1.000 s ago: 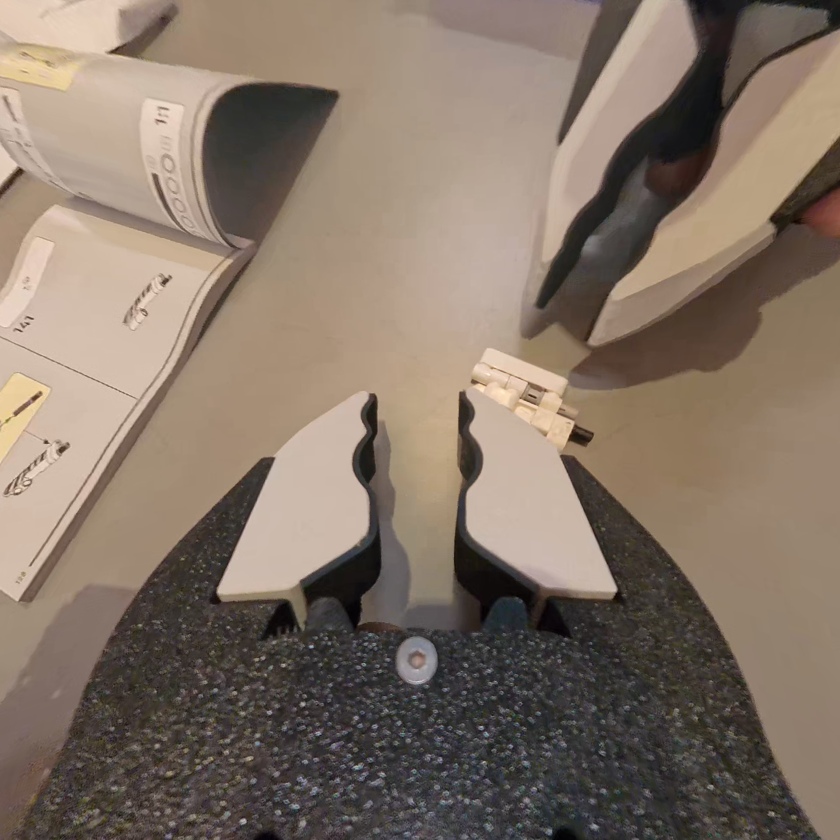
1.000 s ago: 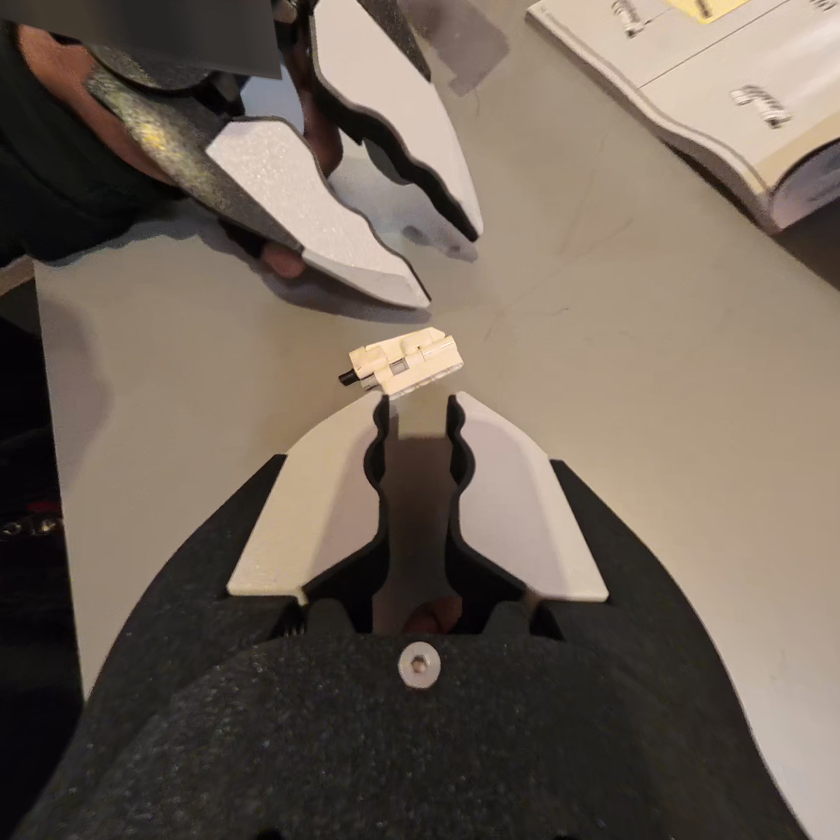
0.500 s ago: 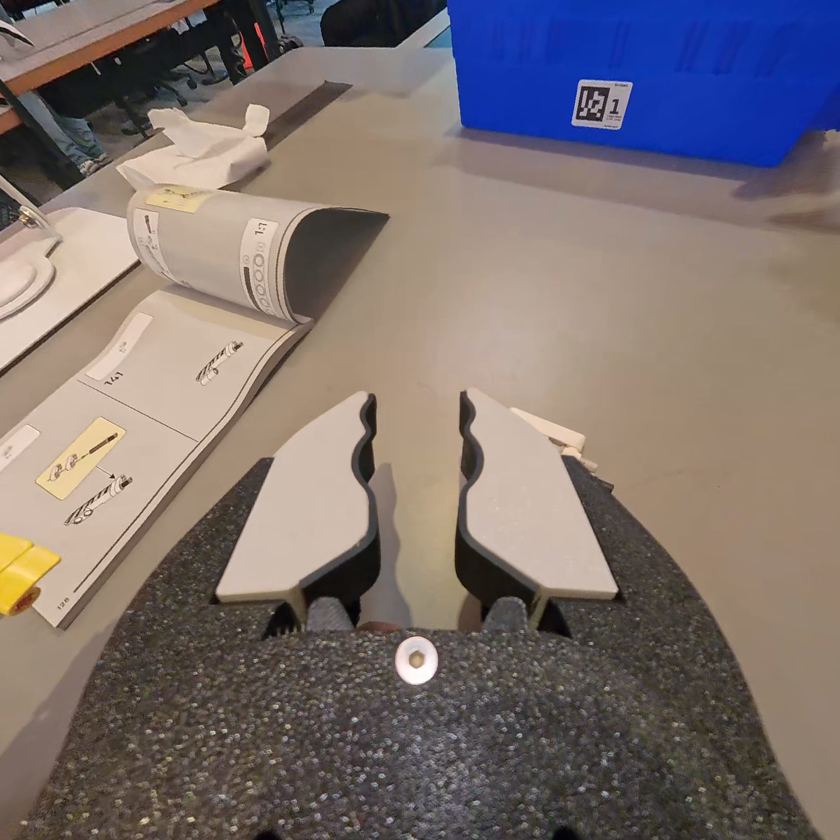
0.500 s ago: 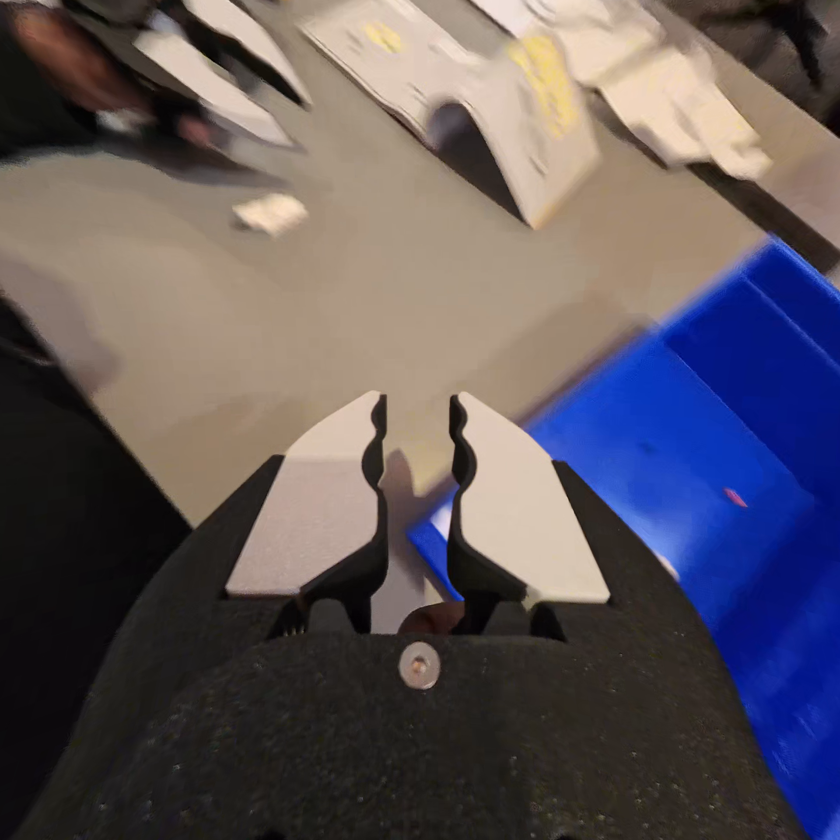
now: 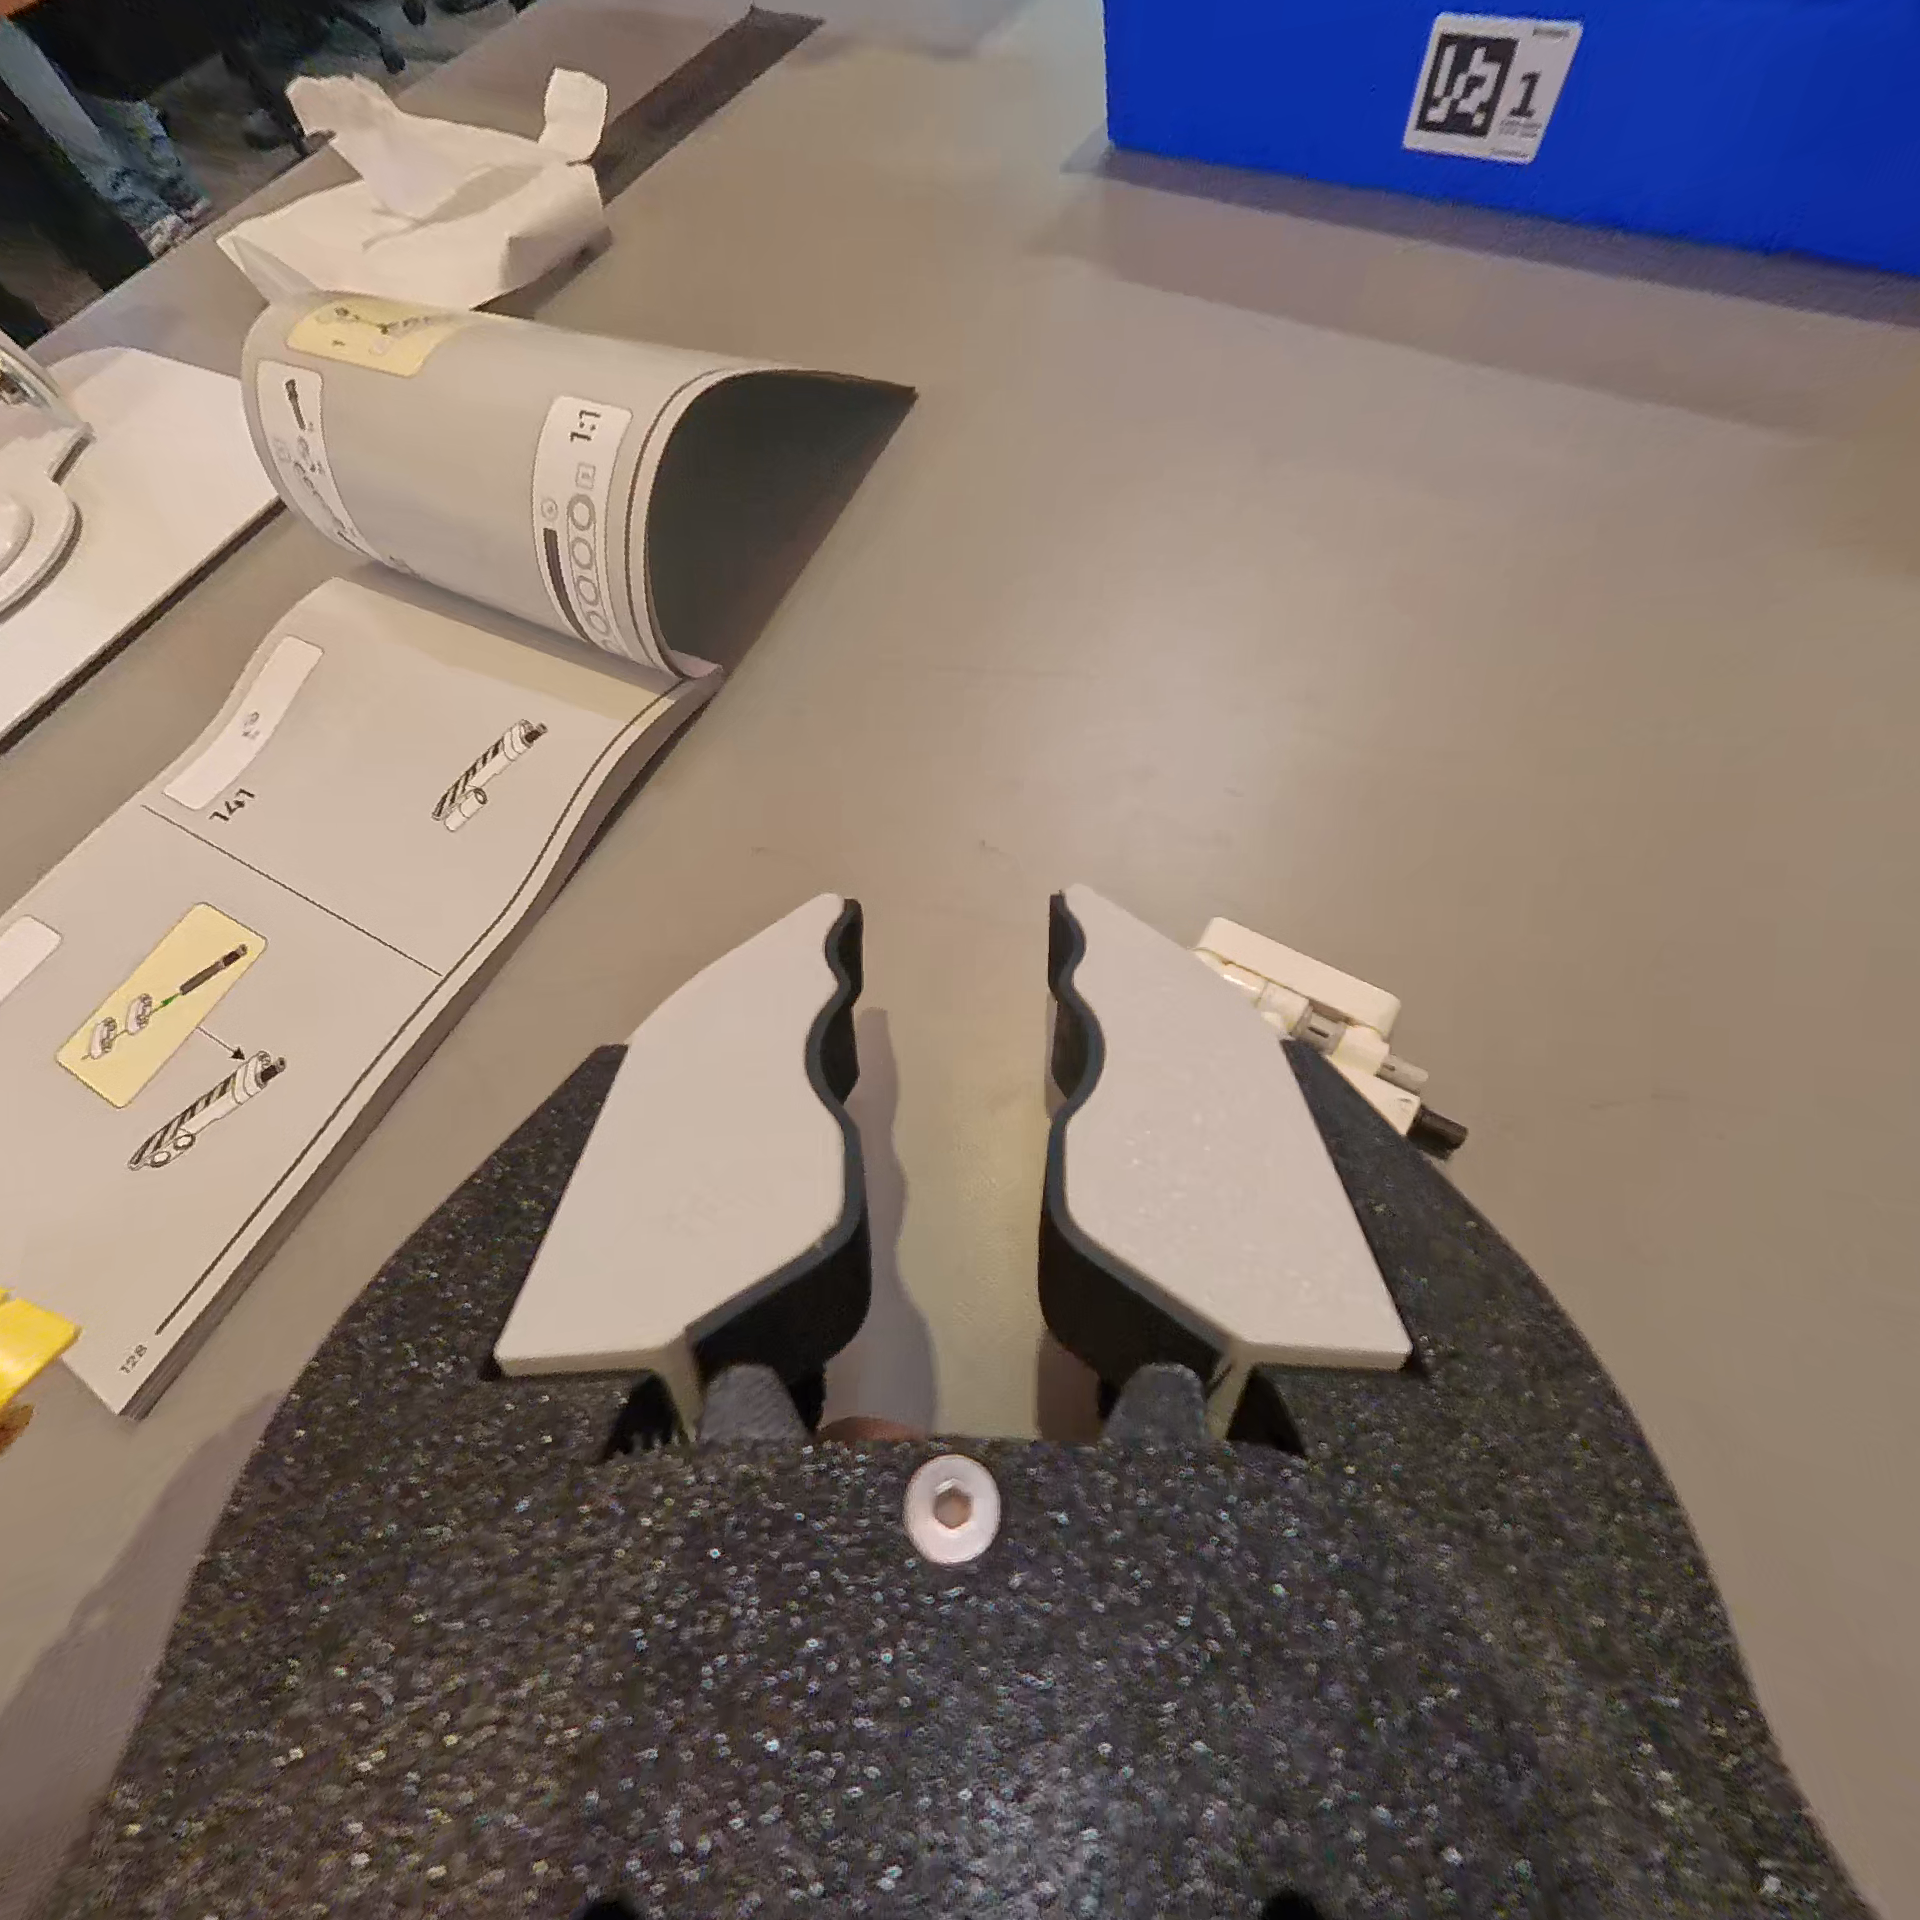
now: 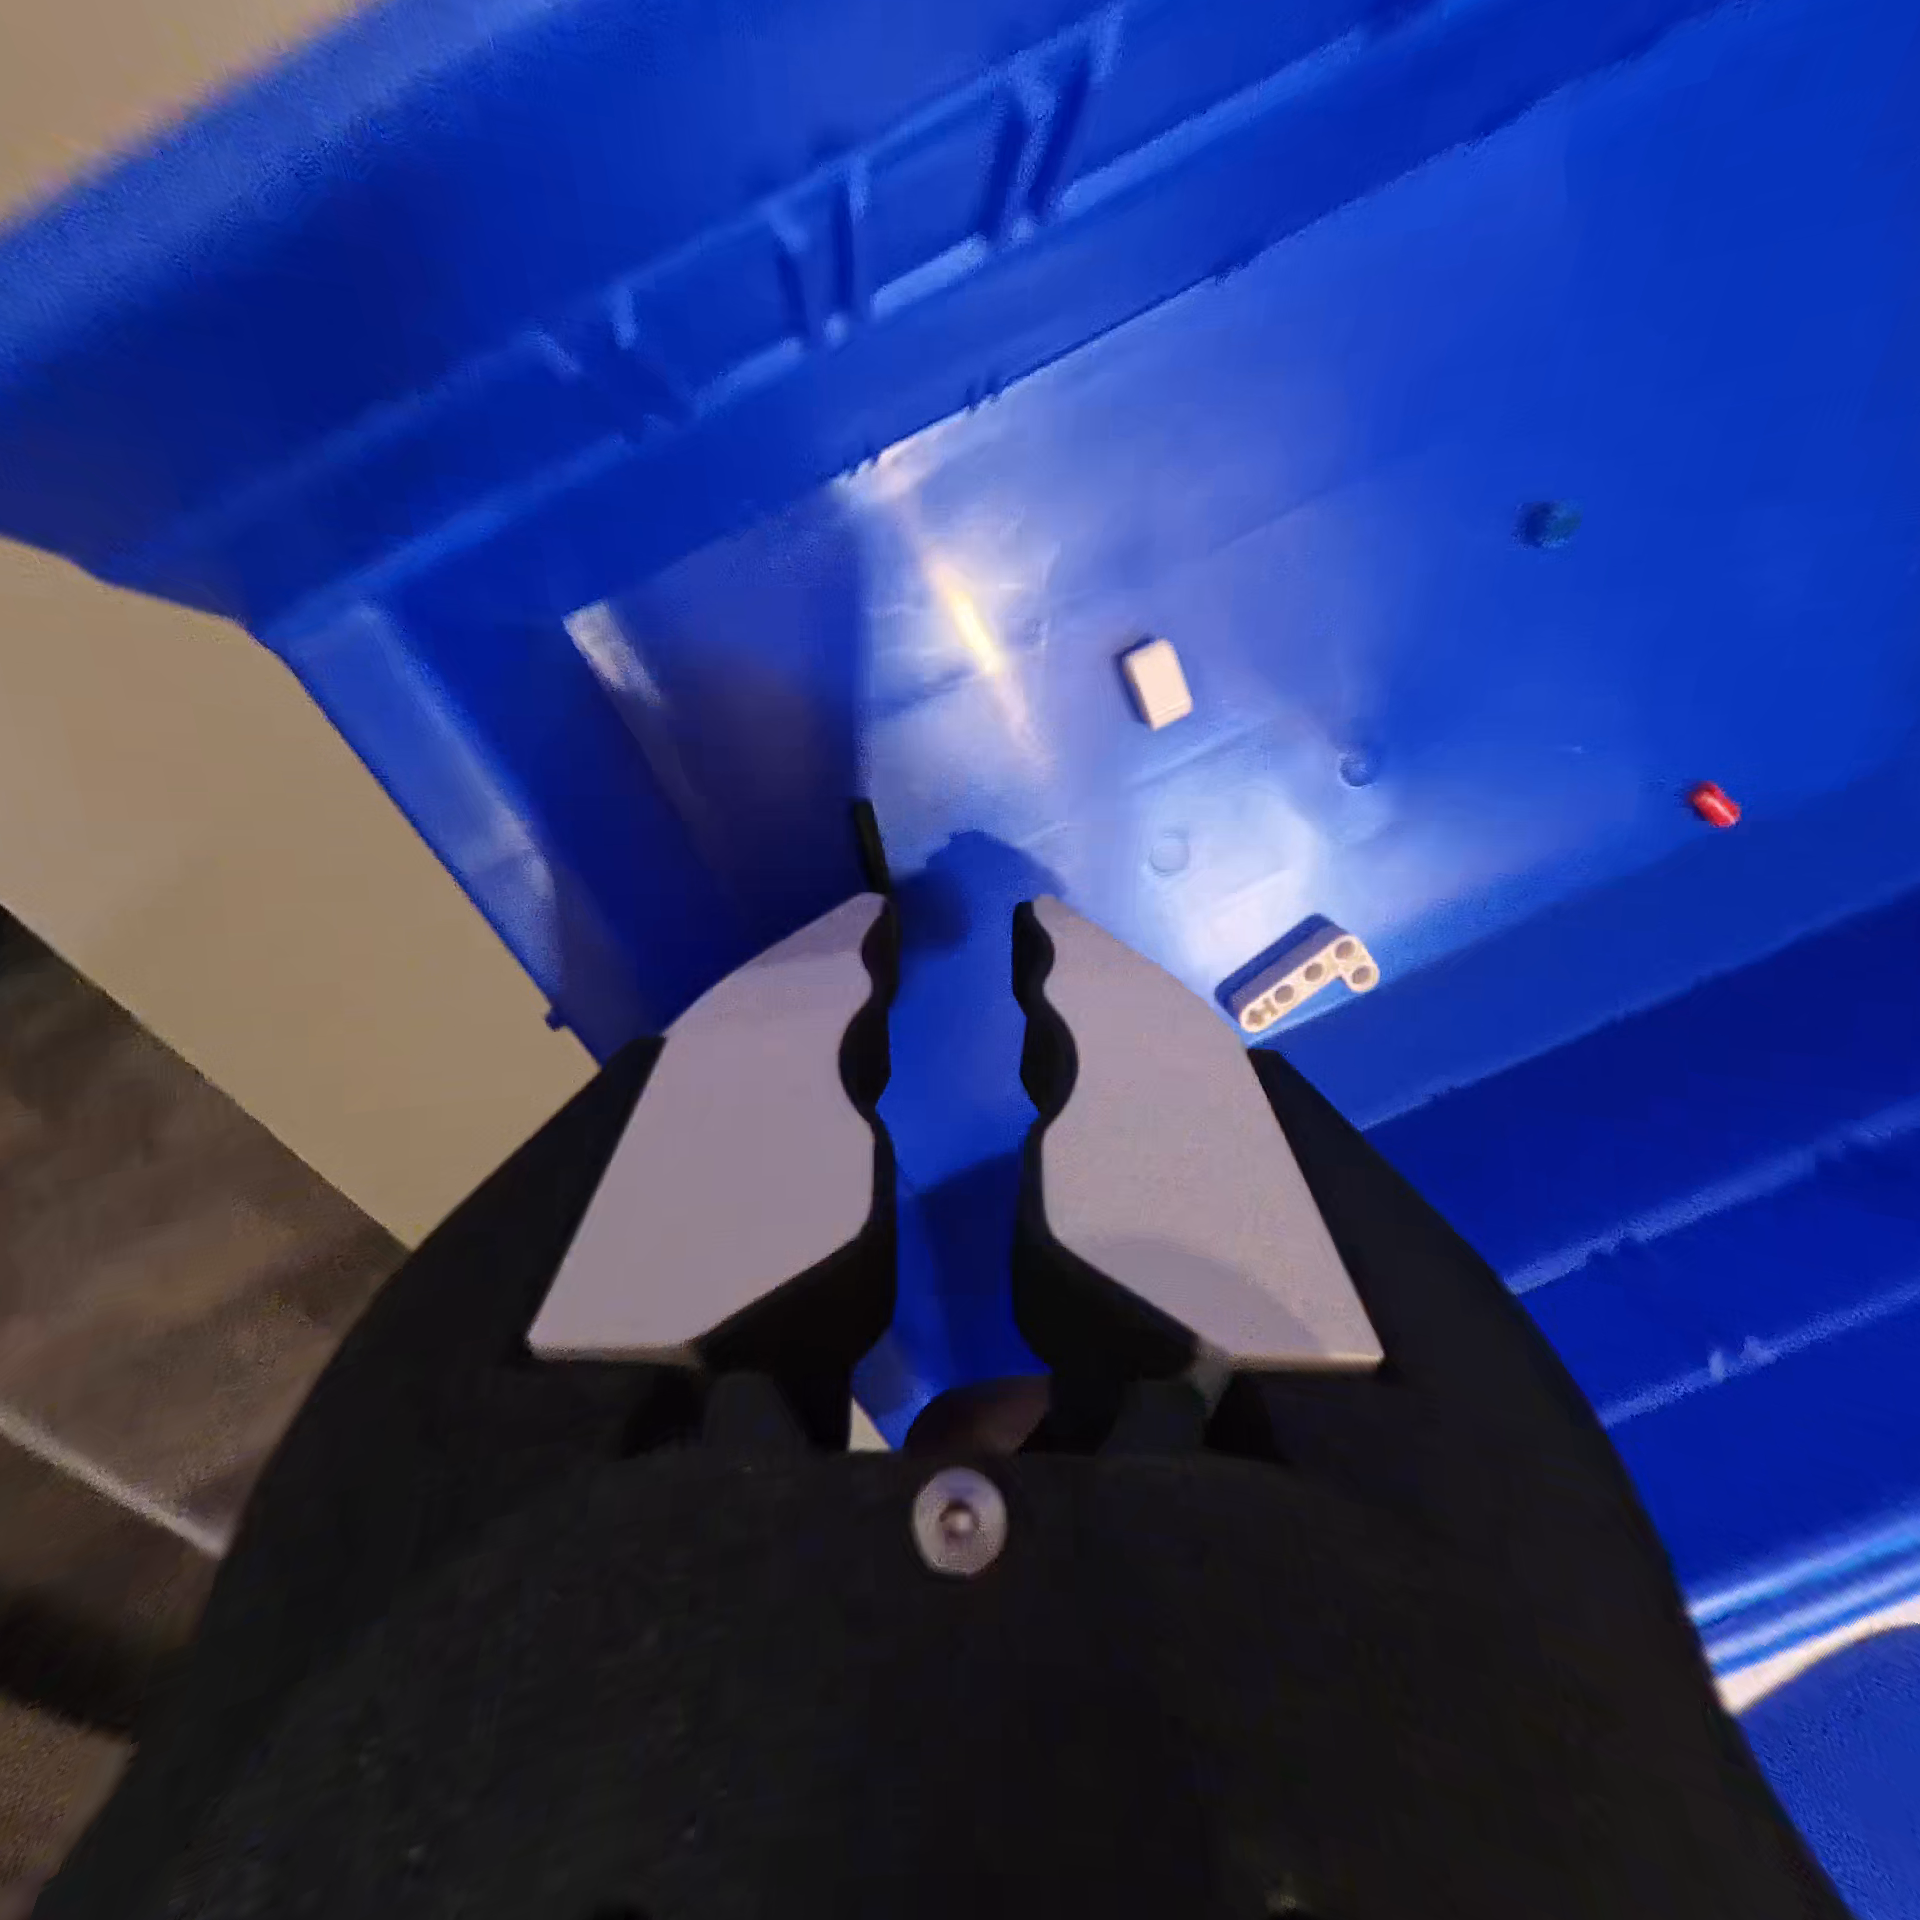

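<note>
My left gripper [image 5: 956,914] is open and empty, low over the grey table [image 5: 1351,675]. A small white brick assembly [image 5: 1309,1003] with a black pin end lies on the table just right of its right finger, partly hidden behind it. My right gripper [image 6: 951,914] is open and empty, pointing down into a blue bin [image 6: 727,312]. On the bin floor lie a white L-shaped beam with holes [image 6: 1304,971], a small white tile [image 6: 1155,681], a small red piece [image 6: 1714,803] and a thin black rod [image 6: 868,844] by the left fingertip.
An open instruction booklet [image 5: 343,831] with a curled page lies left of my left gripper. A crumpled white paper [image 5: 436,208] is behind it. The blue bin [image 5: 1507,104] with a square marker stands at the far right. A yellow piece [image 5: 26,1340] shows at the left edge. My hands' fingertips stand some 40 cm from each other. Measured from the fingertips, the small white tile [image 6: 1155,681] is 5 cm or so from the right gripper and 35 cm from the left. From the right gripper's tips to the small red piece [image 6: 1714,803] is close to 15 cm.
My right gripper swung away from the white assembly and over into the blue bin, its jaws narrowing a little. My left gripper tilted up and the other gripper left its view.
</note>
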A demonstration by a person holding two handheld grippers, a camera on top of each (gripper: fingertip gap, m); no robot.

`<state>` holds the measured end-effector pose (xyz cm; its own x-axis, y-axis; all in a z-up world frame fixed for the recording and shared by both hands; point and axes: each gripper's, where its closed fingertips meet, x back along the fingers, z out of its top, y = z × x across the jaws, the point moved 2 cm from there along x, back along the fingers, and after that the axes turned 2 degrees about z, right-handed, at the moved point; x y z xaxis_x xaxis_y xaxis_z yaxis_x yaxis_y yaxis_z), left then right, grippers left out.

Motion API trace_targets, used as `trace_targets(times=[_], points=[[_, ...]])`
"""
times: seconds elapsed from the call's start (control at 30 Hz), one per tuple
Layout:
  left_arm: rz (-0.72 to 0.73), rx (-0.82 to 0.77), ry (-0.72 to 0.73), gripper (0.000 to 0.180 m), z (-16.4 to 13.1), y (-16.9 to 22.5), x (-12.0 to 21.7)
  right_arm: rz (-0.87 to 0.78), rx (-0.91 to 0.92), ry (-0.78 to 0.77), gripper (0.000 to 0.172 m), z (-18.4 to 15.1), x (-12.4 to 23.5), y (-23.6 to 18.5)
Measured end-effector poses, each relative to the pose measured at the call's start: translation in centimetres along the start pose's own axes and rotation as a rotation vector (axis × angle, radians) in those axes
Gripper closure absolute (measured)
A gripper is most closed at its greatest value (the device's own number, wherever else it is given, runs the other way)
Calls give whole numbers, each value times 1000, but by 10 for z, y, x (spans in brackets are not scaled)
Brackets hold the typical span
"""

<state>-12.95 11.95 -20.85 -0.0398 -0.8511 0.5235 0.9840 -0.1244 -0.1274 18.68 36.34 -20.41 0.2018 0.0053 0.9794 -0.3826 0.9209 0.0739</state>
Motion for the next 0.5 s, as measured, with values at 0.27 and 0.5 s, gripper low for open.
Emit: trace_targets(times=[0.27,0.5], points=[[-11,33,-5,146,0,-2,0,97,205,-79,153,1,-22,-7],[-22,28,16,146,1,-1,2,82,193,-7,167,6,-26,-10]])
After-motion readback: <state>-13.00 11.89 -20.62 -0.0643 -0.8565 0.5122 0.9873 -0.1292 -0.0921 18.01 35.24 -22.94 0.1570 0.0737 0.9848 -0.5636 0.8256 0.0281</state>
